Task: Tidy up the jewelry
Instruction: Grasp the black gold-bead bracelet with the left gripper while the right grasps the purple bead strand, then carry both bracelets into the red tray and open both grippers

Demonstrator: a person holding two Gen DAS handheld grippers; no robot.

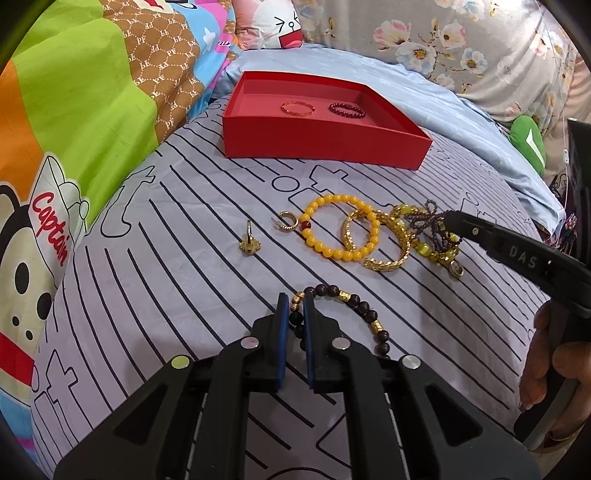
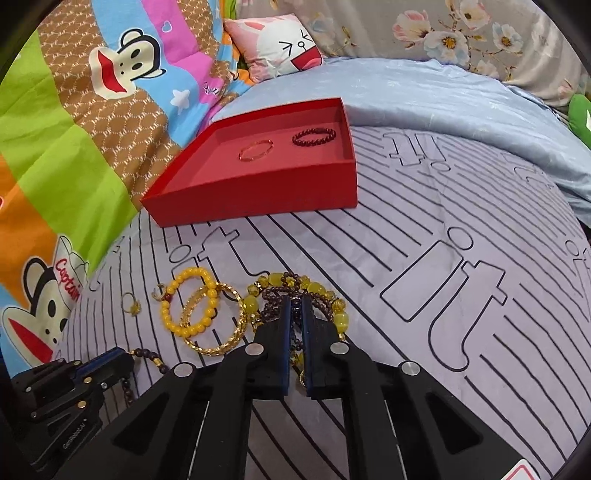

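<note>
My left gripper [image 1: 295, 303] is shut on a dark brown bead bracelet with gold beads [image 1: 364, 306], which lies on the striped bedsheet. My right gripper [image 2: 295, 302] is shut on a strand of small purple beads [image 2: 275, 293], tangled with a yellow-green stone bracelet [image 2: 314, 287]. From the left wrist view, the right gripper [image 1: 448, 221] reaches in from the right onto that tangle. Beside it lie a yellow bead bracelet [image 1: 332, 199], gold bangles [image 1: 388, 264], a gold ear cuff [image 1: 288, 220] and a gold ring [image 1: 249, 245]. The red box [image 1: 325, 142] beyond holds a thin bangle [image 1: 297, 108] and a dark red bead bracelet [image 1: 346, 110].
A bright cartoon quilt [image 1: 74, 110] rises along the left. A pink pillow [image 2: 280, 48], a floral cover [image 2: 461, 33] and a light blue sheet [image 2: 443, 103] lie behind the box. A person's hand [image 1: 546, 354] holds the right gripper's handle.
</note>
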